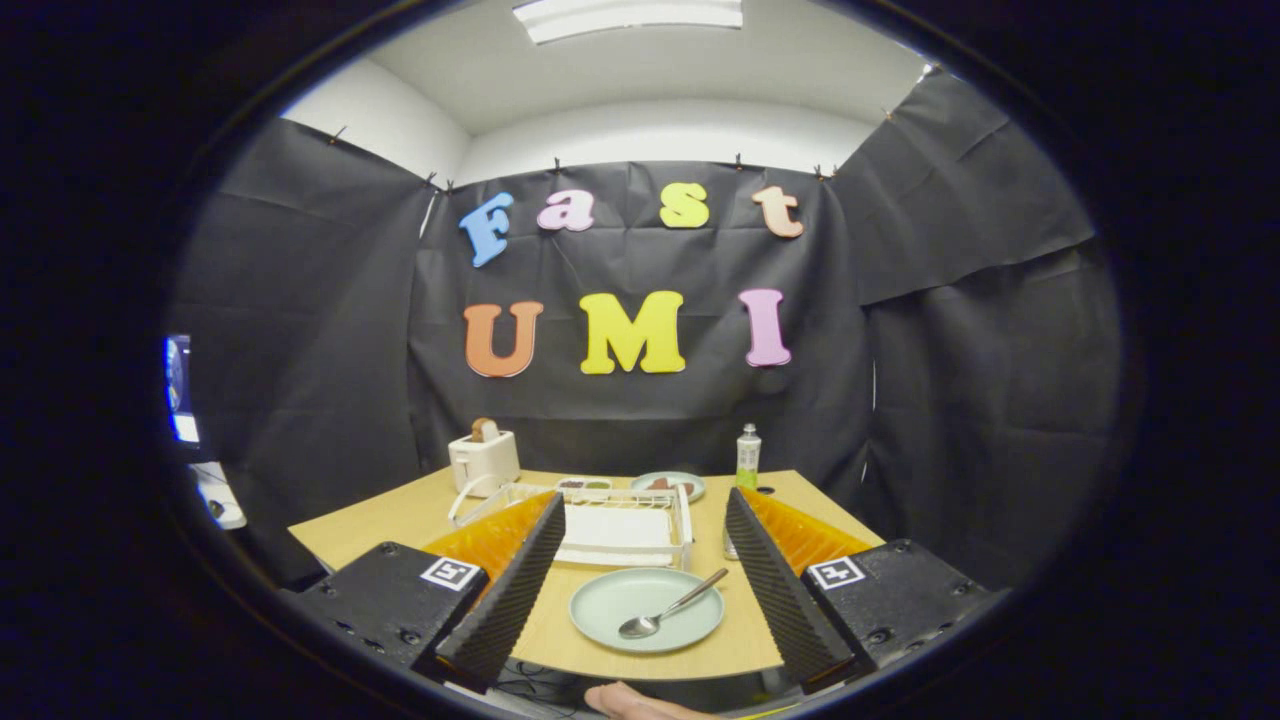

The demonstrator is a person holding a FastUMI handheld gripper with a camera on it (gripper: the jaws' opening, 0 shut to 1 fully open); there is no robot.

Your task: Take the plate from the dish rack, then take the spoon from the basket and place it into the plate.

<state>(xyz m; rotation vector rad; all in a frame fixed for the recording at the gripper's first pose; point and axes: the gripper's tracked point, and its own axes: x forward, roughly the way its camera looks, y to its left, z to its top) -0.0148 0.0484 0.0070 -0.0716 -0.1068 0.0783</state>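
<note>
The tool hangs spread and empty over the table's near edge, the spoon already lying in the plate between its fingers, so a careless dip could knock both off.

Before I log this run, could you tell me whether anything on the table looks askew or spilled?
Nothing stands out. The spoon lies in the plate, handle resting on its rim, between the open claw fingers. The rack sits squarely beyond. No spills show.
</note>
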